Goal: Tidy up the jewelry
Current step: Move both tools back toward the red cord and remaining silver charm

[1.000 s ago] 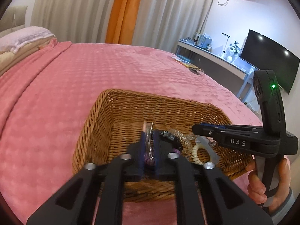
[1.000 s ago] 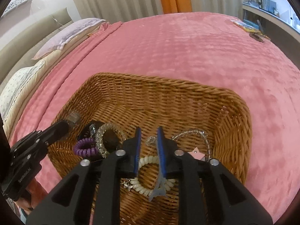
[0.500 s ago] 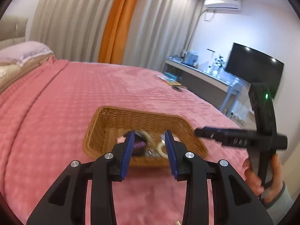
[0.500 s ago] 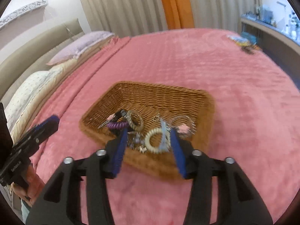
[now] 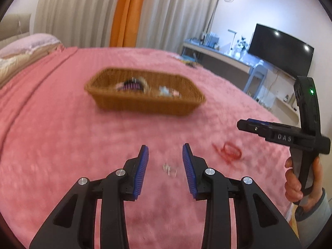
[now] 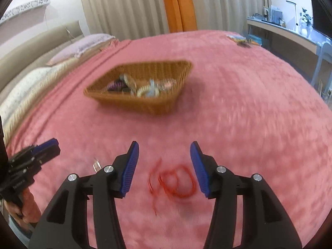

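Observation:
A wicker basket (image 5: 145, 103) (image 6: 145, 101) with several jewelry pieces sits further back on the pink bedspread. My left gripper (image 5: 165, 148) is open and empty, hovering over a small clear ring-like piece (image 5: 169, 169) that lies on the blanket between its blue pads. My right gripper (image 6: 164, 145) is open and empty too, above a red cord bracelet (image 6: 176, 181) on the blanket. The red bracelet (image 5: 229, 151) also shows right of the left gripper, and the clear piece (image 6: 96, 164) left of the right one. Each gripper appears in the other's view, the right gripper (image 5: 247, 124), the left gripper (image 6: 48, 145).
Pillows (image 6: 83, 45) and a headboard lie at the bed's left. A desk (image 5: 217, 56) with a TV (image 5: 282, 51) stands to the right, past the bed's edge. Small objects (image 6: 242, 40) lie at the bed's far corner. A hand (image 5: 296, 184) holds the right gripper's handle.
Both grippers let go of jewelry inside the basket, opened, and pulled back toward the near part of the bed. They now hover over the clear piece and the red bracelet.

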`<state>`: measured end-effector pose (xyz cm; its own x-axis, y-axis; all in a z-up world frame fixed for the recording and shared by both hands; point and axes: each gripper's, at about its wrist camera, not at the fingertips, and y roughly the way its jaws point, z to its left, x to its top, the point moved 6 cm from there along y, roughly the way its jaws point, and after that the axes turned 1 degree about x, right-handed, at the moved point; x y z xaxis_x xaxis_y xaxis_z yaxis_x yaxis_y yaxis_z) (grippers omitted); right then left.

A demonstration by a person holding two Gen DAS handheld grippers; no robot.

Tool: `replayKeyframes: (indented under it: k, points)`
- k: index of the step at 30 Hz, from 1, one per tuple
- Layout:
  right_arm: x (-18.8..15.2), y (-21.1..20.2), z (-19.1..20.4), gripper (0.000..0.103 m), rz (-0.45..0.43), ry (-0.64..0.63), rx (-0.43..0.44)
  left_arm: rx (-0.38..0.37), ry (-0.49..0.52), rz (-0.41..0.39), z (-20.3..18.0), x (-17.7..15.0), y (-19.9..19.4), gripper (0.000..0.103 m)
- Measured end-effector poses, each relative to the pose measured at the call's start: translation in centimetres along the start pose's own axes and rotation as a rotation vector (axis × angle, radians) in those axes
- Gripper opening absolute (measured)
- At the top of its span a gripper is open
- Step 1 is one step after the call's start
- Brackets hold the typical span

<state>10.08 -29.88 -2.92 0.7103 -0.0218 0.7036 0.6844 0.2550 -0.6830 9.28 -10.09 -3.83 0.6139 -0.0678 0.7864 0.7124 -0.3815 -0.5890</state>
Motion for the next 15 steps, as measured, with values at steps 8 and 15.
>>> replayKeyframes:
  k: [8, 15]
  points:
    - [-4.1, 2.3, -0.1, 0.048, 0.051, -0.013, -0.024, 0.006, 0.008, 0.083, -0.2, -2.8, 2.3, 0.033]
    - [-4.5, 3.0, -0.9, 0.058, 0.048, -0.002, -0.067, -0.027, 0.021, 0.160, -0.7, -4.0, 3.8, 0.036]
